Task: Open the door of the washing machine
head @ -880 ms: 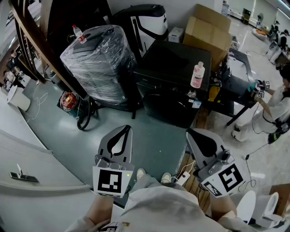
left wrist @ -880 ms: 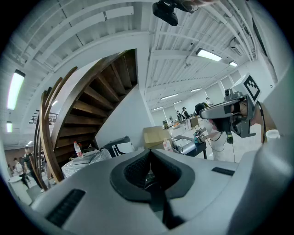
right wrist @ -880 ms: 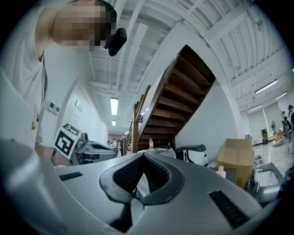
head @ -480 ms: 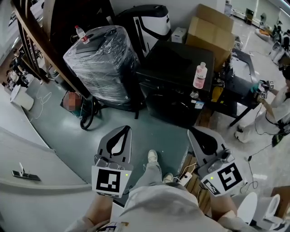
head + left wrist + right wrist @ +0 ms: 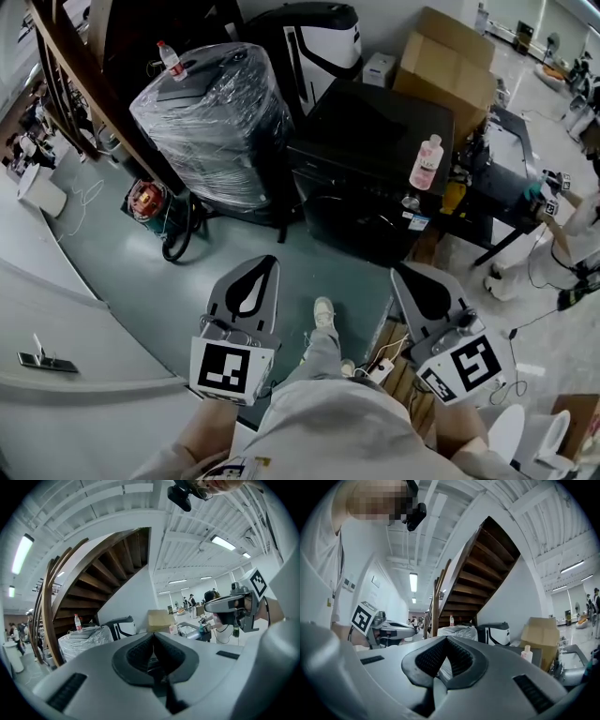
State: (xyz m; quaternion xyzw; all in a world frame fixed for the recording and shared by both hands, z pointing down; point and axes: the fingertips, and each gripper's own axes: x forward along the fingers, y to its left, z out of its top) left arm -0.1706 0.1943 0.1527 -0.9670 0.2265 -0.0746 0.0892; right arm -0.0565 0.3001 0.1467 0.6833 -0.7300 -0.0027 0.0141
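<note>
The black washing machine (image 5: pixel 375 155) stands ahead of me on the floor, its front door (image 5: pixel 342 220) closed, and a pink bottle (image 5: pixel 427 161) rests on its top. Both grippers are held low in front of my body, well short of the machine. In the head view my left gripper (image 5: pixel 266 261) points at the floor before the door. Its jaws meet at the tip with nothing between them (image 5: pixel 153 635). My right gripper (image 5: pixel 397 273) is level beside it, also shut and empty (image 5: pixel 446 639). My foot (image 5: pixel 323 312) shows between the two.
A plastic-wrapped appliance (image 5: pixel 211 117) stands left of the machine, under a wooden stair rail (image 5: pixel 80 84). A white-and-black unit (image 5: pixel 319 37) and cardboard boxes (image 5: pixel 450 56) are behind. A black table (image 5: pixel 506 173) and another person (image 5: pixel 574 230) are at right. Cables and a power strip (image 5: pixel 380 367) lie by my feet.
One leg has stepped forward, so a foot now shows between the grippers, and the view has shifted slightly toward the machine. Both grippers keep their pose and stay shut.
</note>
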